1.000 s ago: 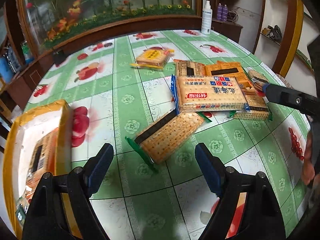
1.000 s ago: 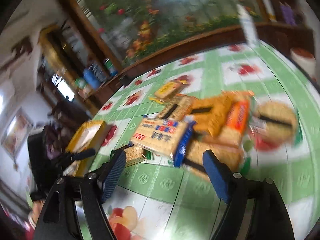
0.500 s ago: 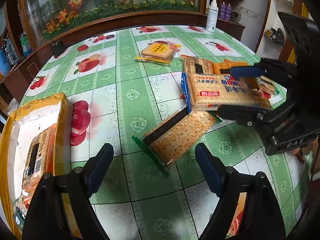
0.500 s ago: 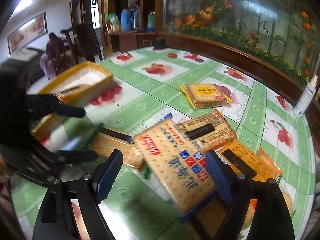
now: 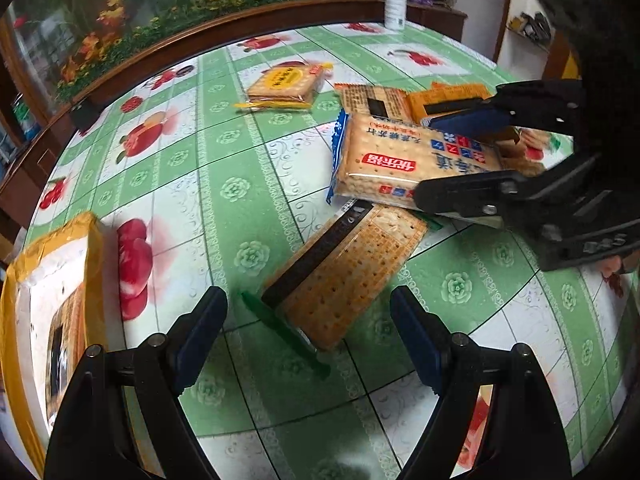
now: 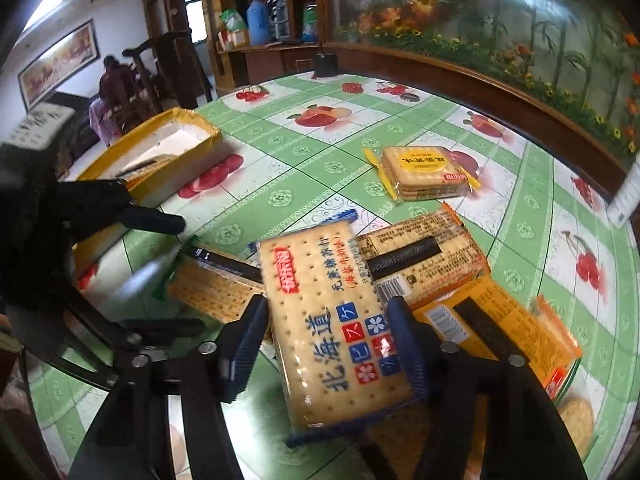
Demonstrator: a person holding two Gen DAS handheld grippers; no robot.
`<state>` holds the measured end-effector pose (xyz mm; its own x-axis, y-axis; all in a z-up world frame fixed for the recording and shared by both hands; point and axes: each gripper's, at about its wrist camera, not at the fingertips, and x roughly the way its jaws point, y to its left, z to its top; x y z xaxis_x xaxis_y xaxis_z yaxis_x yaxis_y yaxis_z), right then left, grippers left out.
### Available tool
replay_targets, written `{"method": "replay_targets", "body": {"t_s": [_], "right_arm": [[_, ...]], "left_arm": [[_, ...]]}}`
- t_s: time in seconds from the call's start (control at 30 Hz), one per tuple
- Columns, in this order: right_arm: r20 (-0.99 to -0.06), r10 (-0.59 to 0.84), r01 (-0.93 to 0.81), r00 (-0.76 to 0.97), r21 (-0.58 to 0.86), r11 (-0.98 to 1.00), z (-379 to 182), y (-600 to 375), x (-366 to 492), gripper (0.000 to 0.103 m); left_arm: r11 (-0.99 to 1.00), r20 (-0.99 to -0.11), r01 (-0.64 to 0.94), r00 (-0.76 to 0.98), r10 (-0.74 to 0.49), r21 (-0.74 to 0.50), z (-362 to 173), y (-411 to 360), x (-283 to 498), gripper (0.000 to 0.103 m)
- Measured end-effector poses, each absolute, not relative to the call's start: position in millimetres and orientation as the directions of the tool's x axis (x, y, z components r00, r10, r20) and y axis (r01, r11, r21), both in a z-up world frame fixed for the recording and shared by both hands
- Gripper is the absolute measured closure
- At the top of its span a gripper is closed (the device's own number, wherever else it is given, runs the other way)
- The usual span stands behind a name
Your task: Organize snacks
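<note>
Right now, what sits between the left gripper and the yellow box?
Nothing: in the left wrist view only bare green tablecloth separates the open left gripper from the yellow box. The green-wrapped cracker pack lies straight ahead of it, off that stretch.

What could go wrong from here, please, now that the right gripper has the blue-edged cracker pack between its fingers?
The right gripper, whose jaws have just been closing, pinches the blue-edged cracker pack across its width near one end, so the long pack might tilt or slip when lifted. It overlaps the green-edged cracker pack and the orange packs, so it could drag them. A hard squeeze may crack the biscuits.
</note>
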<state>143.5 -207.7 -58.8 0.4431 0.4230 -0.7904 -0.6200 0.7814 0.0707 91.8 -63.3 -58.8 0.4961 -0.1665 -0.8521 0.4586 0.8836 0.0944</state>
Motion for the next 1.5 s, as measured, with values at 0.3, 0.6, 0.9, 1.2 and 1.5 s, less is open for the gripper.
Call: {"method": "replay_targets", "body": {"t_s": [0.3,0.6,0.9,1.2,1.5], "right_arm": [[-0.625,0.559,-0.450,0.544,0.345,0.824,-26.3,-272.2,111.3,0.045],[-0.461,0.642,-0.399,0.612,0.521,0.755,-3.1,-318.3,67.4,0.045],[-0.433,0.634,-0.360,0.641,0.560,0.746,-1.6,-334.9,44.2,0.045],[-0.414,0.597,-0.302,0.688,0.585,0.753,0.3,-359.9,19.6,0.045],[-0.378,0.605,-0.319,0.700,0.593,0.739,7.7,-358.4,12.7,0.045]], "left_arm": [[0.845,-0.871,0.526,0.456,-0.186,0.095,-62.6,-91.7,115.2,0.019],[0.768,-0.894,0.621,0.418,-0.159,0.154,-61.7,-123.6,115.2,0.019],[0.672,-0.903,0.724,0.381,-0.198,0.158,-63.0,-153.9,114.2,0.018],[0.678,-0.873,0.726,0.400,-0.279,0.116,-64.0,-153.5,93.5,0.032],[0.788,-0.827,0.616,0.454,-0.330,0.024,-56.1,-119.0,53.4,0.050]]}}
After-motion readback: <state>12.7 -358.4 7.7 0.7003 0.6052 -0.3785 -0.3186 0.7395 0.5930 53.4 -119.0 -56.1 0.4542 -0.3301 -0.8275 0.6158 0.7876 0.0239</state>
